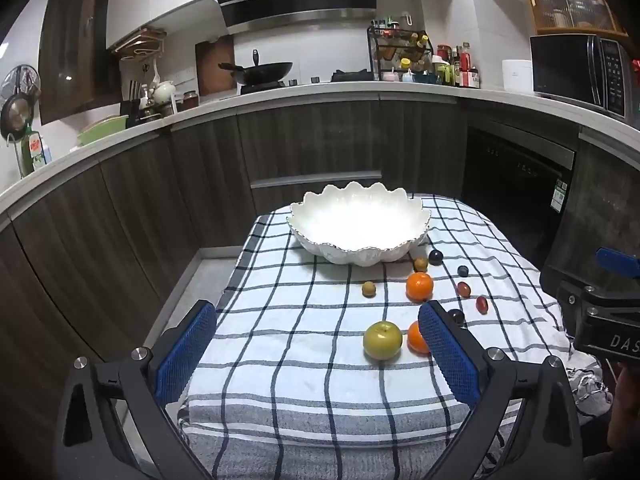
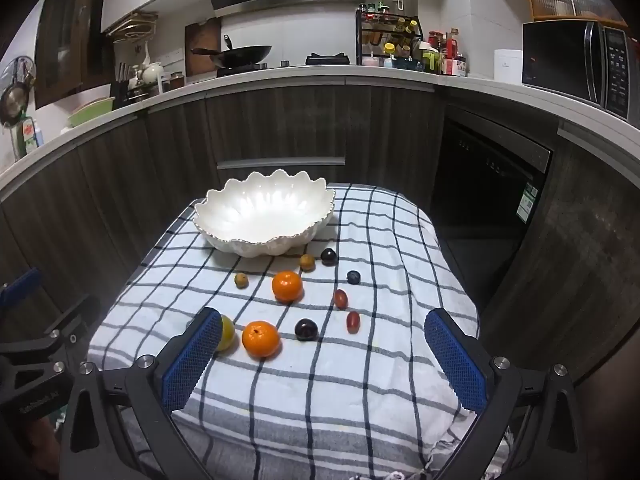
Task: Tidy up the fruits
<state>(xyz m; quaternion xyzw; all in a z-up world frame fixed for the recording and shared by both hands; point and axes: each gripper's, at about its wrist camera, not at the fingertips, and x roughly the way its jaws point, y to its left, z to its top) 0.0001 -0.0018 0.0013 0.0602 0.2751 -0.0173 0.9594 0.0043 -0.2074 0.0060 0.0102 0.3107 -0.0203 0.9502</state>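
Observation:
A white scalloped bowl (image 1: 359, 225) (image 2: 264, 216) stands empty at the far end of a checked cloth (image 1: 304, 360) (image 2: 340, 380). In front of it lie a green apple (image 1: 382, 340) (image 2: 226, 333), two oranges (image 1: 419, 286) (image 2: 287, 286) (image 2: 261, 339), and several small brown, dark and red fruits (image 1: 368, 289) (image 2: 306, 329). My left gripper (image 1: 316, 322) is open and empty above the cloth's near part, the apple between its fingers further ahead. My right gripper (image 2: 324, 322) is open and empty, with the near orange and a dark plum ahead.
The table stands in a kitchen with dark cabinets (image 1: 320, 140) behind and a dishwasher (image 2: 492, 168) at the right. The counter holds a wok (image 1: 262, 70), a spice rack (image 1: 400, 52) and a microwave (image 1: 580, 72). The right gripper's body (image 1: 608, 320) shows at the left view's edge.

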